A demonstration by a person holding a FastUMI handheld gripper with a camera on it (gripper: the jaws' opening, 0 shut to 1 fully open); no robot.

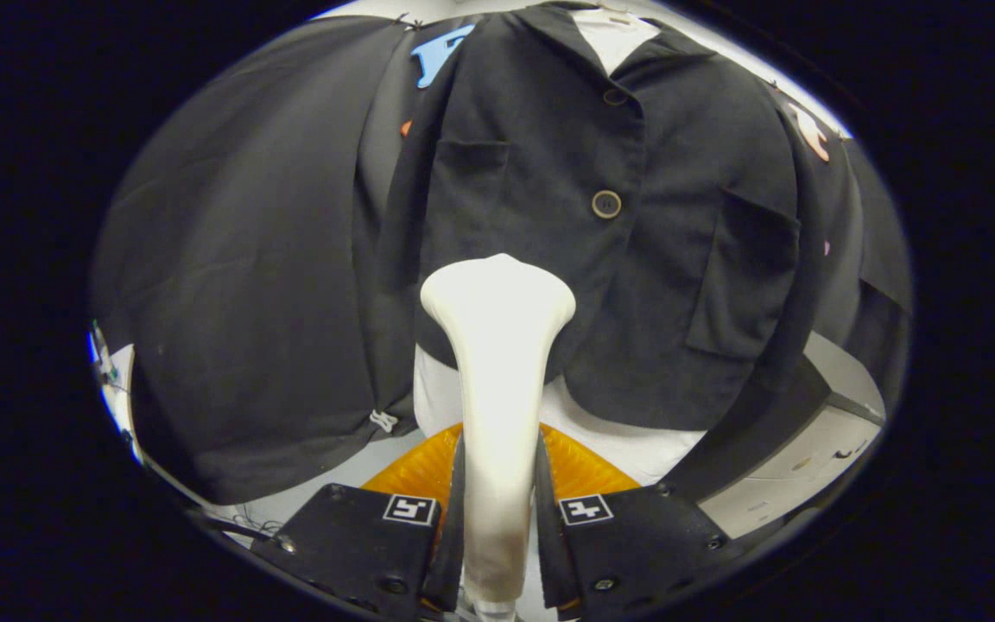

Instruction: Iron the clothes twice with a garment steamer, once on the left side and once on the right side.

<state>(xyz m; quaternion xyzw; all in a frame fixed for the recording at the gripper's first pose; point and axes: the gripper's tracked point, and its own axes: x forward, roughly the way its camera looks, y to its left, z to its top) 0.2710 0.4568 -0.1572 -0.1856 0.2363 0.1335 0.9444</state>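
The hand-held gripper [498, 484] has both fingers pressed on the handle of a white garment steamer [497, 363], which runs straight ahead toward 12 o'clock and flares into a wide head. The head sits in front of the lower left panel of a black jacket [636, 259]; contact cannot be judged. A round button [606, 204] lies at 1 o'clock from the head, a patch pocket [744, 276] at 3 o'clock. A white shirt [614, 39] shows at the collar and below the hem.
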